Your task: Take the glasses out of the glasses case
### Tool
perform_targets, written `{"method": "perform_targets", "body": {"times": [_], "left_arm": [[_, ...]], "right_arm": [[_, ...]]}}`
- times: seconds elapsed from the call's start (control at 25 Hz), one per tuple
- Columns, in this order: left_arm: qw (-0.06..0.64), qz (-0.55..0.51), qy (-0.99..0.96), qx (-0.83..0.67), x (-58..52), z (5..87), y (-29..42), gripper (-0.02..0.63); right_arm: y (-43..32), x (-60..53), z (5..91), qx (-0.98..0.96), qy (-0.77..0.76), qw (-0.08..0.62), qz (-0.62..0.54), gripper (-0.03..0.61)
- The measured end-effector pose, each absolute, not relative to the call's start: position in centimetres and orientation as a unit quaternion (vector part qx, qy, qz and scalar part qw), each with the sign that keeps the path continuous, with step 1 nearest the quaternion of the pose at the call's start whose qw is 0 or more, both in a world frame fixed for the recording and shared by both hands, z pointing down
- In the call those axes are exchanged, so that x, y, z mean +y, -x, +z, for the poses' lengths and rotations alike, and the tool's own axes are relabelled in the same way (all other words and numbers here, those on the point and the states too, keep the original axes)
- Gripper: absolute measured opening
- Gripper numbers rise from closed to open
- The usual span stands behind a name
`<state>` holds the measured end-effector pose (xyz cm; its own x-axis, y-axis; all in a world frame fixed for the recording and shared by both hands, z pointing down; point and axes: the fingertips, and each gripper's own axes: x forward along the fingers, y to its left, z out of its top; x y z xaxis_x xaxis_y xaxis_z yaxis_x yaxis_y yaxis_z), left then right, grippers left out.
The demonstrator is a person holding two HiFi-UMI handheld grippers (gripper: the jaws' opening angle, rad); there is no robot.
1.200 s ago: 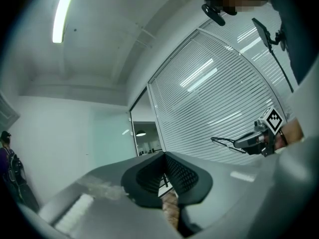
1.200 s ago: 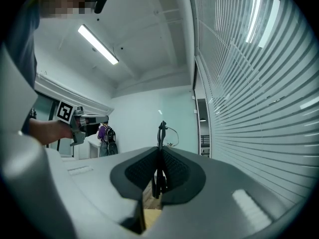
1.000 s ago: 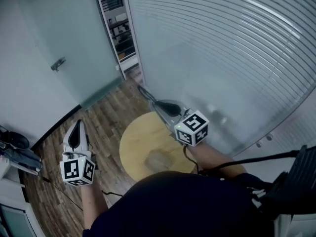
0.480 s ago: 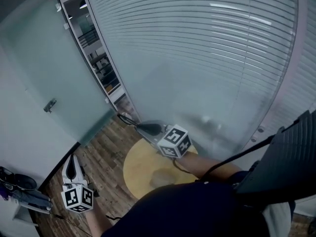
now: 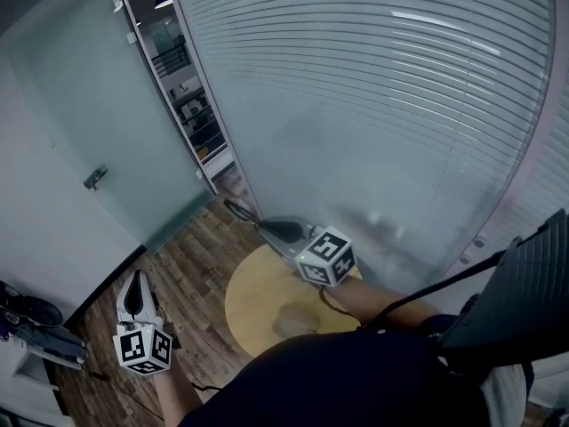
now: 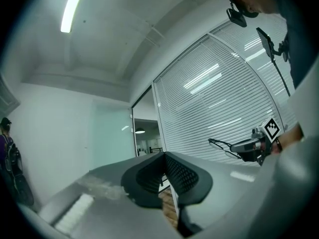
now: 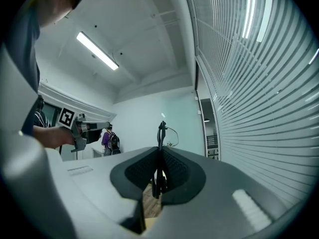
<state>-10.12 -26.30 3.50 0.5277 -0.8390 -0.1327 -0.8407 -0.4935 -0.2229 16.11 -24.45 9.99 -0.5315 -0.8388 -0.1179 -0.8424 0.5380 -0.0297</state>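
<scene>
Right gripper [image 5: 269,229], against a second ago: grip unchanged, jaws pinching the glasses [image 5: 238,210], carried slightly higher above the round table [image 5: 240,292]. The glasses stick out forward along the jaws' line, well clear of the glasses case [image 5: 289,320], which lies on the table below, nearer the person. Left gripper [image 5: 136,279]: jaws pressed together on nothing, well apart over the floor; only the head view shows the case, while the right gripper view shows the frame edge-on between the pads.

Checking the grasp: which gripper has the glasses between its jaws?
The right gripper: its jaws pinch the glasses, while the left gripper is shut, empty.
</scene>
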Motion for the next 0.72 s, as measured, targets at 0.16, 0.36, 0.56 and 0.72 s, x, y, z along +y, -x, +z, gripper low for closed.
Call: {"method": "perform_targets", "body": {"times": [0.16, 0.36, 0.56, 0.72], "left_arm": [[0.125, -0.001, 0.862, 0.492, -25.3, 4.4, 11.7, 0.003], [0.139, -0.001, 0.863, 0.486, -25.6, 3.8, 11.9, 0.003], [0.138, -0.01, 0.86, 0.492, -25.2, 3.9, 12.1, 0.003], [0.131, -0.011, 0.858, 0.497, -25.1, 4.7, 12.1, 0.003]], "right_arm": [[-15.6, -23.2, 10.5, 0.871, 0.489, 0.053, 0.016, 0.034], [-15.2, -23.1, 9.6, 0.866, 0.496, 0.06, 0.025, 0.034], [-15.1, -23.1, 9.6, 0.866, 0.496, 0.06, 0.019, 0.034], [-15.3, -23.5, 10.0, 0.867, 0.496, 0.052, 0.012, 0.034]]}}
